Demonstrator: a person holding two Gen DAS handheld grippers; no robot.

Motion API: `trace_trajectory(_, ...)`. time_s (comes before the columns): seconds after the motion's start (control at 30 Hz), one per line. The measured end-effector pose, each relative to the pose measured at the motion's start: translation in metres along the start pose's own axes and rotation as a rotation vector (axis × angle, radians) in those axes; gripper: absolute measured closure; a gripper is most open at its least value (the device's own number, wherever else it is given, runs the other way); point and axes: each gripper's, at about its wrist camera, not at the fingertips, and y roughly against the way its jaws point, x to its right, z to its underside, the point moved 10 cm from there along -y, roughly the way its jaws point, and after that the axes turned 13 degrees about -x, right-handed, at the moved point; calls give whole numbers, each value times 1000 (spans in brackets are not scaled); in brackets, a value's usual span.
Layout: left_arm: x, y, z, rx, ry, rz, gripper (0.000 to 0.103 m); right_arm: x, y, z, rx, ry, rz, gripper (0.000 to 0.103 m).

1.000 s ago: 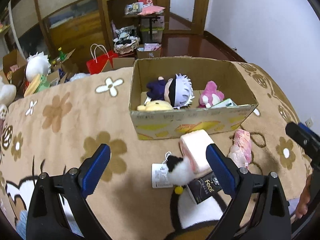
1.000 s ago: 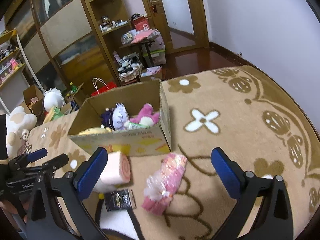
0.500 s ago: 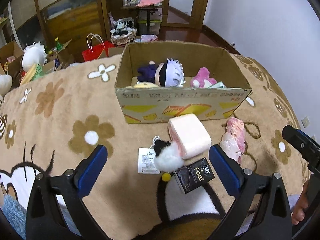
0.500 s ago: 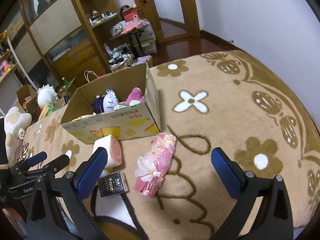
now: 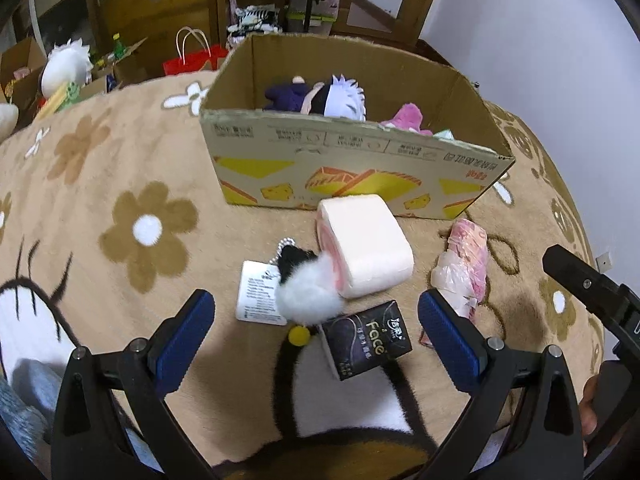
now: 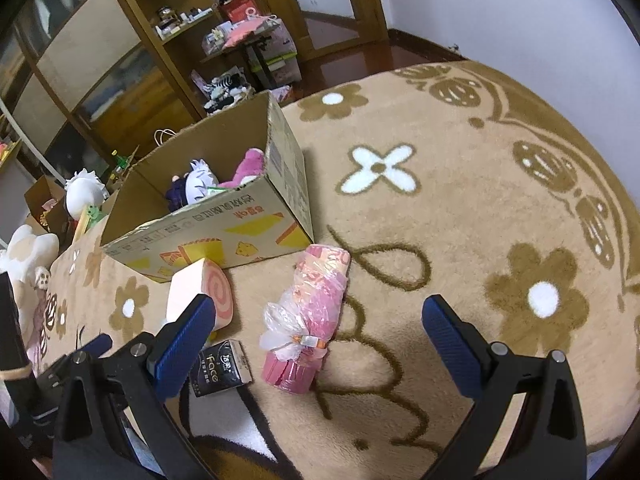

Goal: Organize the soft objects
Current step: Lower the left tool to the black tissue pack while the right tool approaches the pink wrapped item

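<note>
Both grippers, left point(image 5: 316, 336) and right point(image 6: 316, 336), gape wide and empty above a rug point(image 6: 440, 208). Pompom point(image 5: 308, 294), roll point(image 5: 366, 248), tissues point(image 5: 366, 344) and bundle point(image 6: 308, 320) lie before a box point(image 5: 352, 168) of plushies.

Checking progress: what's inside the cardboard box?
Inside the cardboard box: a white-haired doll and a pink plush. The near wall hides the floor, so more may lie unseen.

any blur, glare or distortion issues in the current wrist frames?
Left wrist: sharp, no motion blur; strong fisheye bends the box edges, black vignette at the corners; soft indoor light, faint shadows; tissue pack text readable. Right wrist: equally sharp, rug border curves hard; mild sheen on the pink bag; shelves dim at top left.
</note>
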Motion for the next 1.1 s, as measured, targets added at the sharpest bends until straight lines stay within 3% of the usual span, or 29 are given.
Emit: trace_trajectory(1.1, 26, -71, 29, -197, 55, 12, 2, 12, -69, -1, -175, -50, 16, 0)
